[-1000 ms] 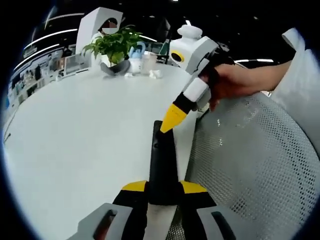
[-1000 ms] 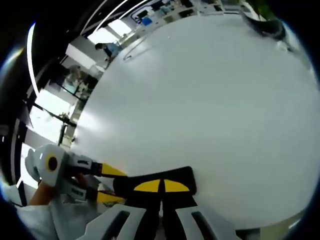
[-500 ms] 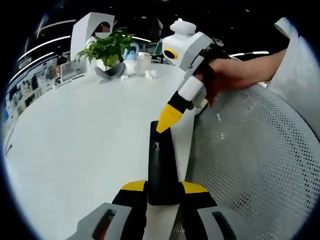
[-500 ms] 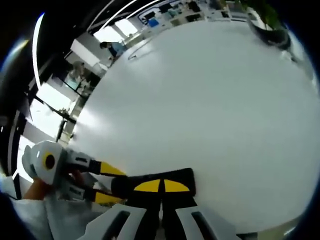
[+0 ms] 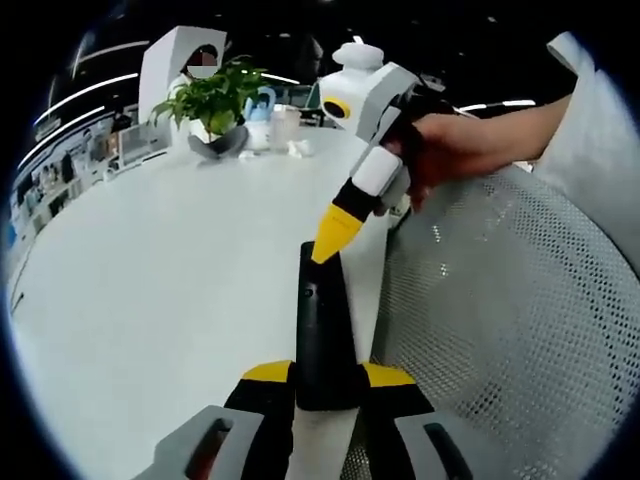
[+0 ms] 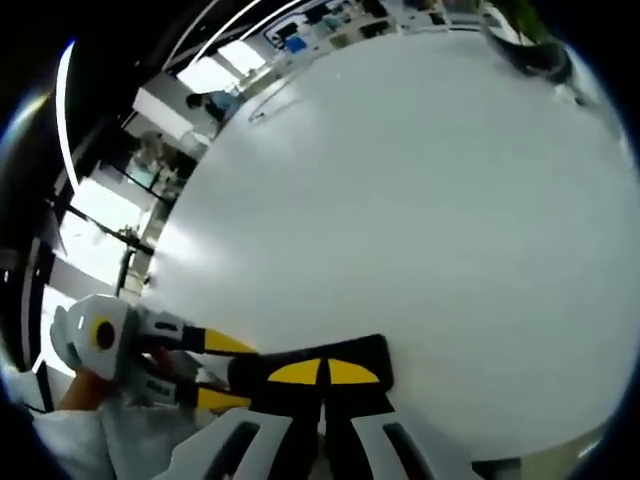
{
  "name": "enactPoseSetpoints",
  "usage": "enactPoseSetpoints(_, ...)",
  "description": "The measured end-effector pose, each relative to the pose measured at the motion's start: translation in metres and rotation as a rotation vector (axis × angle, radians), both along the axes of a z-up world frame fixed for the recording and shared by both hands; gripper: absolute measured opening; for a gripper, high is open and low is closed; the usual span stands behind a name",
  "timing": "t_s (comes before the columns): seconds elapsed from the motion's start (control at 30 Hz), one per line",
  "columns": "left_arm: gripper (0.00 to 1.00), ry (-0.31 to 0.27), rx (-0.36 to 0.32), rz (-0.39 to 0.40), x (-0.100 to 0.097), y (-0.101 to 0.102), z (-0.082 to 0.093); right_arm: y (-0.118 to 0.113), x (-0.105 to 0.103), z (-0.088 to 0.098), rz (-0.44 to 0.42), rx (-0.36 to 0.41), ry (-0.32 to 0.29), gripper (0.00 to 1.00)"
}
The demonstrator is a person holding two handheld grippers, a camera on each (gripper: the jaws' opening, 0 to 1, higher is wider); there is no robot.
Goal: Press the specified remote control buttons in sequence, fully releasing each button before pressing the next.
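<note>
You are working in a large open-plan office or showroom. A broad round white table carries a potted plant and a few cups at its far edge, and a white mesh office chair stands beside it. Past the table you can see long ceiling light strips, glass partitions and distant desks with screens.

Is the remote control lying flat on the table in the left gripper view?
No, the black remote control is clamped in the left gripper, lifted above the white table.
</note>
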State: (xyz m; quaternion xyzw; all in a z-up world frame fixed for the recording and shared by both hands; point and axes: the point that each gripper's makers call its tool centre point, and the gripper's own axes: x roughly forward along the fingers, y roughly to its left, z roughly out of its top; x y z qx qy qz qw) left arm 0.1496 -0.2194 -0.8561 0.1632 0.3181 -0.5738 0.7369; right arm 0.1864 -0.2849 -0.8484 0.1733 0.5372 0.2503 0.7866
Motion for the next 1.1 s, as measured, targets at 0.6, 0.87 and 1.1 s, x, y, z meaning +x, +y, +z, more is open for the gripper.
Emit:
enactPoseSetpoints(0.6, 0.24, 0.008, -0.009, -0.01, -0.003, -0.002, 0.0, 0.016, -0.003, 0.004, 0.078, 0.031, -0.016, 0.0)
enactPoseSetpoints(0.87, 0.24, 0.014, -0.019, -0.006, -0.003, -0.002, 0.001, 0.011, -0.004, -0.003, 0.132, -0.074, -0.067, 0.0)
enactPoseSetpoints(1.1, 0.25, 0.019, -0.023, -0.002, -0.003, -0.002, 0.001, 0.011, -0.003, -0.002, 0.111, -0.053, -0.061, 0.0)
